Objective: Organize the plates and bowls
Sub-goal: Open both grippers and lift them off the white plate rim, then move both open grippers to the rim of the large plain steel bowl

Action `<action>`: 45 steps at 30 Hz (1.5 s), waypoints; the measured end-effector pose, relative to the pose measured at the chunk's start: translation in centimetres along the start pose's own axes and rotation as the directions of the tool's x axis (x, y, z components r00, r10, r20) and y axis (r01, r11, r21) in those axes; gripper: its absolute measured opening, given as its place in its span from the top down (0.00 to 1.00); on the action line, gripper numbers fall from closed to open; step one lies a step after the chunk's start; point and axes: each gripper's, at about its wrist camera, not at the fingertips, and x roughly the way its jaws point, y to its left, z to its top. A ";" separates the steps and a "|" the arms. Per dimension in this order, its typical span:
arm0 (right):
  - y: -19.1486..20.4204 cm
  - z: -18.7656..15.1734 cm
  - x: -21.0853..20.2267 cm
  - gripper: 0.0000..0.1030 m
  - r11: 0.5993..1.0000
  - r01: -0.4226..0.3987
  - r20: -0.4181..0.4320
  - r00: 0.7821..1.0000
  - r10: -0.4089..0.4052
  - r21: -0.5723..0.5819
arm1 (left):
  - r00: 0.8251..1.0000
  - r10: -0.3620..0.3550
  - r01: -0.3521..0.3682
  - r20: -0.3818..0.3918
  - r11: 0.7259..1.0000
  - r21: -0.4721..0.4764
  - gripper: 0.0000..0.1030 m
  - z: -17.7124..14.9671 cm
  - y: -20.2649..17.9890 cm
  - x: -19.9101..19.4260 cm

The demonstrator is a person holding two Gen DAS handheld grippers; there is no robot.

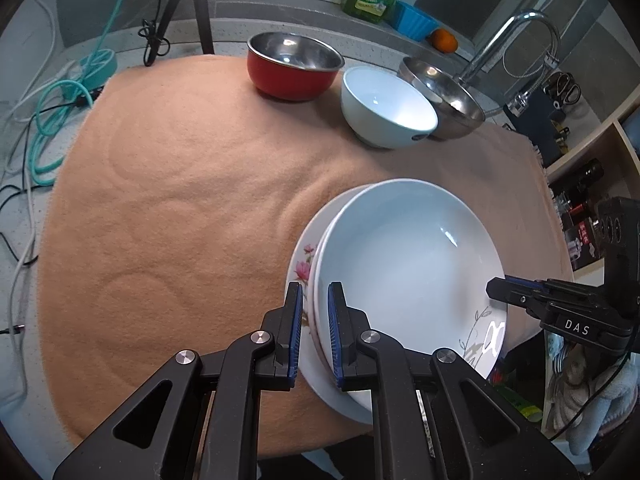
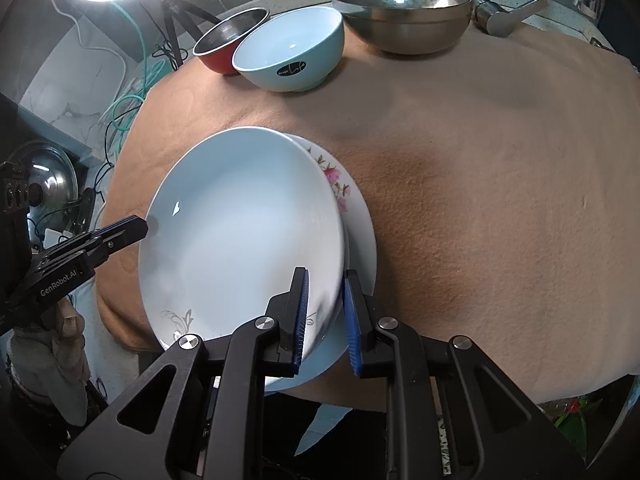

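Both grippers pinch the plate stack at opposite rims, left gripper and right gripper, blue plate atop floral plate at the cloth's near edge, bowls behind.

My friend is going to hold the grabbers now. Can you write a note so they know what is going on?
Left gripper: shut on the rim of the plate stack.
Right gripper: shut on the stack's opposite rim.
Plates: light blue plate on top of the flowered plate, near the front edge of the tan cloth.
Bowls: red bowl, light blue bowl and steel bowl sit apart along the back.
Done: plates are stacked.
Left: set the stack down steadily, then probably nest the bowls.
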 end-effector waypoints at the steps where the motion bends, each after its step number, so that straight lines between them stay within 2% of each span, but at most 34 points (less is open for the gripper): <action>1: -0.3 0.1 -0.3 0.82 1.000 -0.009 0.011 1.000 0.009 0.006 | 1.000 -0.001 0.001 0.006 1.000 -0.006 0.89 0.1 0.2 -0.2; 9: -3.3 1.7 -2.8 0.78 0.998 -0.010 0.111 0.994 0.002 0.068 | 0.998 -0.007 0.010 0.055 0.999 -0.046 0.89 1.2 1.1 -1.7; 14: -5.5 3.1 -3.8 0.64 0.993 -0.001 0.156 0.988 -0.017 0.115 | 0.997 -0.008 0.013 0.082 0.998 -0.061 0.88 2.3 1.0 -2.1; 21: -8.4 5.8 -5.0 0.62 0.988 0.006 0.216 0.976 -0.040 0.154 | 0.994 -0.024 0.029 0.110 0.999 -0.037 0.88 5.2 -0.5 -1.9; 23: -9.0 6.4 -5.2 0.55 0.987 0.008 0.228 0.973 -0.045 0.162 | 0.992 -0.034 0.037 0.118 0.999 -0.021 0.88 6.3 -1.3 -1.7; 35: -12.5 12.8 -5.0 0.52 0.981 0.006 0.277 0.959 -0.060 0.194 | 0.988 -0.110 0.103 0.105 0.993 0.064 0.88 14.7 -6.1 3.0; 45: -13.8 16.8 -2.7 0.52 0.979 -0.004 0.264 0.963 -0.051 0.204 | 0.988 -0.145 0.140 0.049 0.985 0.099 0.87 20.3 -9.3 7.6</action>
